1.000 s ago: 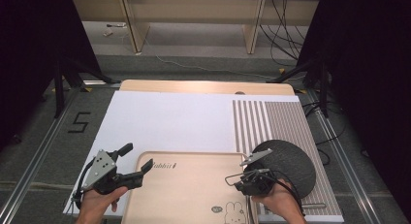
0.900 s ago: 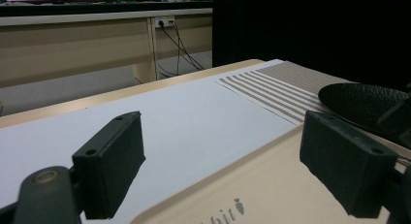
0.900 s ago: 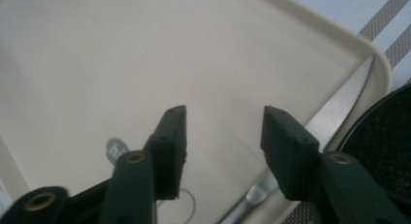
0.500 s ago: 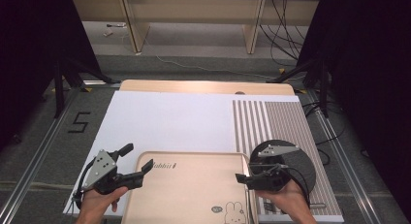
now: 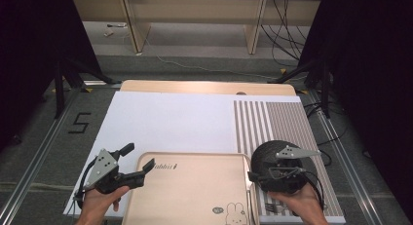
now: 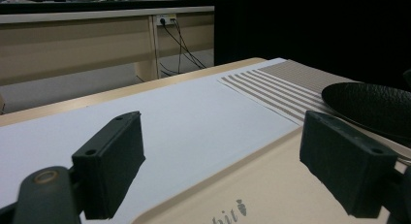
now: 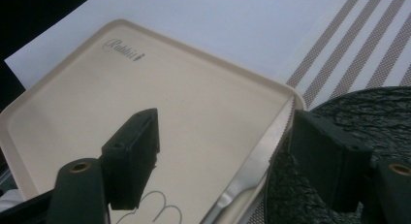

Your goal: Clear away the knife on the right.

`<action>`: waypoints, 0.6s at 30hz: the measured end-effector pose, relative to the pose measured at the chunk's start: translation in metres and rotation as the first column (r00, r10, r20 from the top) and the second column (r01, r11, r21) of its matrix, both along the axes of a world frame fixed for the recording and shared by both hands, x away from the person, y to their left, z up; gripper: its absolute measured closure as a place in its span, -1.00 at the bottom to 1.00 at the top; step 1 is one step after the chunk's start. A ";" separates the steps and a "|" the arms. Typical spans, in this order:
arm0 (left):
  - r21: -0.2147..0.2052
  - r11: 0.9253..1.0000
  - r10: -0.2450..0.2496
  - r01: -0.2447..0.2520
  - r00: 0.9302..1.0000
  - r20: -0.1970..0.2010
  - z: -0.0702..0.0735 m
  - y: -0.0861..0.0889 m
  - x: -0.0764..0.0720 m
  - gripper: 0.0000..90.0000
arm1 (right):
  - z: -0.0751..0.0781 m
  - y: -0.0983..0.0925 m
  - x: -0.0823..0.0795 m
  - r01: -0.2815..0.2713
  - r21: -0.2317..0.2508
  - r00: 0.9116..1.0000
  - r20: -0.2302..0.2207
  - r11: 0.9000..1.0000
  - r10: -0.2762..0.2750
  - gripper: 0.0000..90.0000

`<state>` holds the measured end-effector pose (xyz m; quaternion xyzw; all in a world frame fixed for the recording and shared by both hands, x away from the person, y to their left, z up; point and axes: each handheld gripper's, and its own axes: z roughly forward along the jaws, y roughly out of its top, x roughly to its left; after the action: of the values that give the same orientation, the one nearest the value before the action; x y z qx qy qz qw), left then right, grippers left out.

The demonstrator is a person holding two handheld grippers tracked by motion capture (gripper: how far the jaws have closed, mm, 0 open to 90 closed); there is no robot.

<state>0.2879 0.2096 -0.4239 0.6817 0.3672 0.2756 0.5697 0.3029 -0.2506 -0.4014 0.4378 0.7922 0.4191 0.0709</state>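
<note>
At the near edge of the table our left gripper (image 5: 139,171) hovers with jaws spread wide and empty over the beige tray (image 5: 195,196), near its left rim. Our right gripper (image 5: 253,178) is likewise open and holding nothing, straddling a knife (image 7: 252,170) that lies along the tray's right rim, just beside the black plate (image 5: 272,154) on the striped mat (image 5: 272,122). We judge the risk is here: closing carelessly could pinch the rim or plate edge with the blade, or skid the knife off the tray.
</note>
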 end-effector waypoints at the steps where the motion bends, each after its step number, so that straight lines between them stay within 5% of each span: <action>1: -0.004 1.000 0.003 -0.003 1.000 -0.001 0.000 0.000 0.000 -0.65 | 0.000 -0.001 0.000 0.000 0.000 1.000 0.003 1.000 0.000 -0.40; 18: -0.015 1.000 0.011 -0.011 1.000 -0.006 0.000 0.002 0.001 -0.65 | -0.006 -0.022 -0.013 0.077 -0.006 0.997 -0.007 0.997 -0.077 -0.55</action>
<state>0.2891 0.2117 -0.4240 0.6762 0.3746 0.2740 0.5721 0.2903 -0.2729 -0.4069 0.4695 0.7761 0.4122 0.0854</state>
